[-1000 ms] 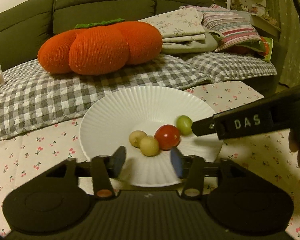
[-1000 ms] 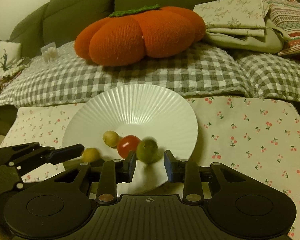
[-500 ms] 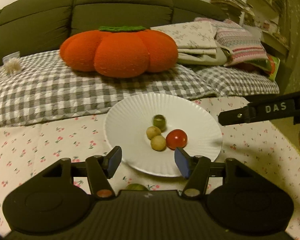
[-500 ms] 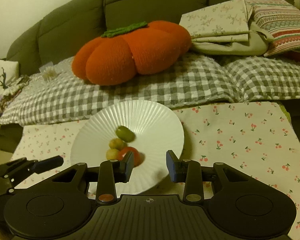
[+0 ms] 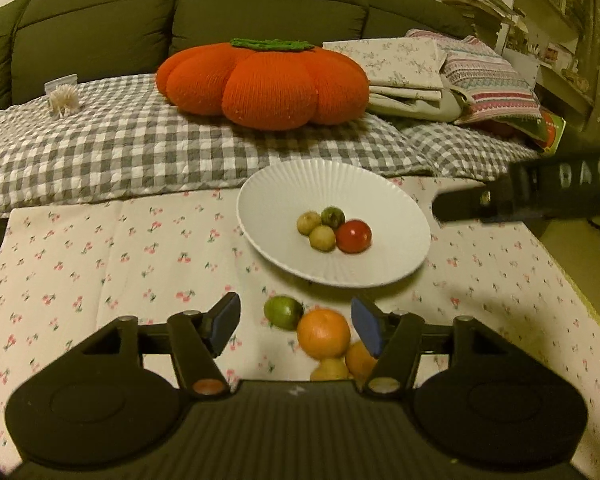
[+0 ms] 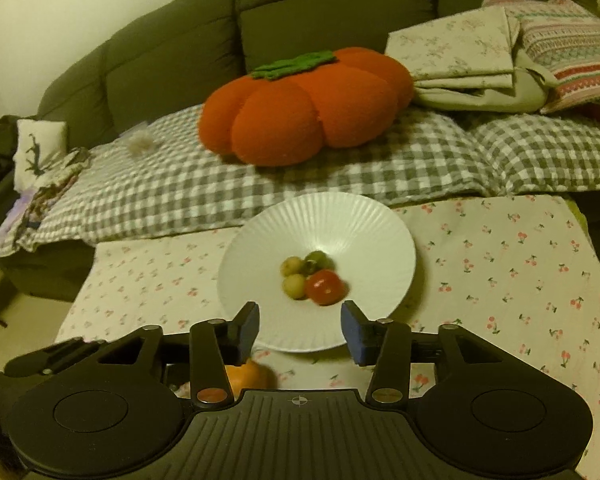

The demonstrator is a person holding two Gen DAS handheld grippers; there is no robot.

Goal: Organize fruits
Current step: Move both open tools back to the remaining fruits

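Note:
A white ribbed plate (image 5: 392, 208) (image 6: 364, 232) on the cherry-print cloth holds a red tomato (image 5: 353, 236) (image 6: 325, 287), a green fruit (image 5: 332, 216) (image 6: 317, 260) and two yellowish fruits (image 5: 322, 237). In front of the plate lie a green lime (image 5: 283, 312), an orange (image 5: 323, 333), a second orange (image 5: 359, 360) and a yellow fruit (image 5: 331, 369). My left gripper (image 5: 294, 322) is open and empty above the loose fruits. My right gripper (image 6: 300, 324) is open and empty over the plate's near rim; an orange (image 6: 249, 376) shows under its left finger.
A sofa with a grey checked blanket (image 5: 140, 148) borders the far table edge. It carries an orange pumpkin cushion (image 5: 264, 80) and folded linens (image 5: 420, 68). The right gripper's finger (image 5: 540, 196) reaches in at the right of the left wrist view.
Both grippers have pulled back and up from the plate. The green fruit has settled among the others on the plate. Loose fruits have come into view under the left gripper.

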